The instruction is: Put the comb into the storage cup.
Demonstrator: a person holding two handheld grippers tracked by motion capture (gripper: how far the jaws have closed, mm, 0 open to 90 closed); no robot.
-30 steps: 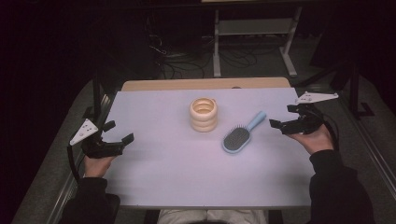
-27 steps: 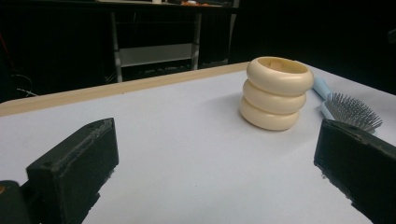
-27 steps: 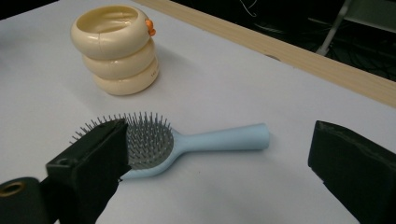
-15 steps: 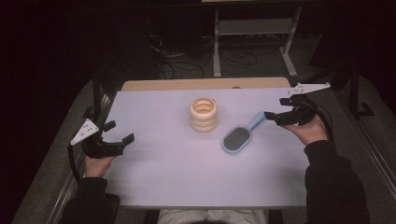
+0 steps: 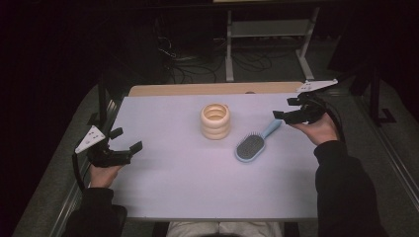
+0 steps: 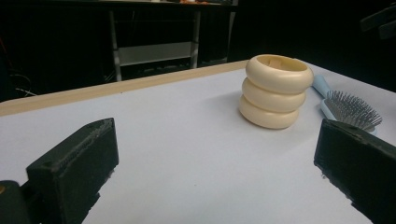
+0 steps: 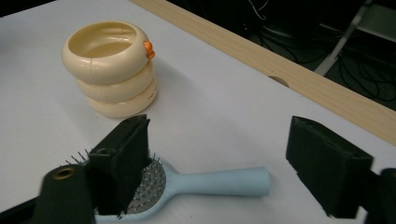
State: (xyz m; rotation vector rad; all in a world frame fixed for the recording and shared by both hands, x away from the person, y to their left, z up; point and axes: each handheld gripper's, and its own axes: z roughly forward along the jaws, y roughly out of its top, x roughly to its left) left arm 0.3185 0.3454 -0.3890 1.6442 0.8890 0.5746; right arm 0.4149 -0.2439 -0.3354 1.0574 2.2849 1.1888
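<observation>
Pale blue plastic hairbrush [image 5: 252, 145] with grey bristles lies right of a cream ribbed cup [image 5: 215, 120] on the table [image 5: 197, 182]. Left gripper [image 5: 123, 140] and right gripper [image 5: 282, 109] both gape wide, holding nothing.

Dark room, metal rack [image 5: 267, 29] behind

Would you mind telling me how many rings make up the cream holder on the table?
3. The holder is three rings stacked upright: bottom one on the table, one in the middle, the top one forming the open rim. It stands beside the hairbrush, apart from it.
</observation>
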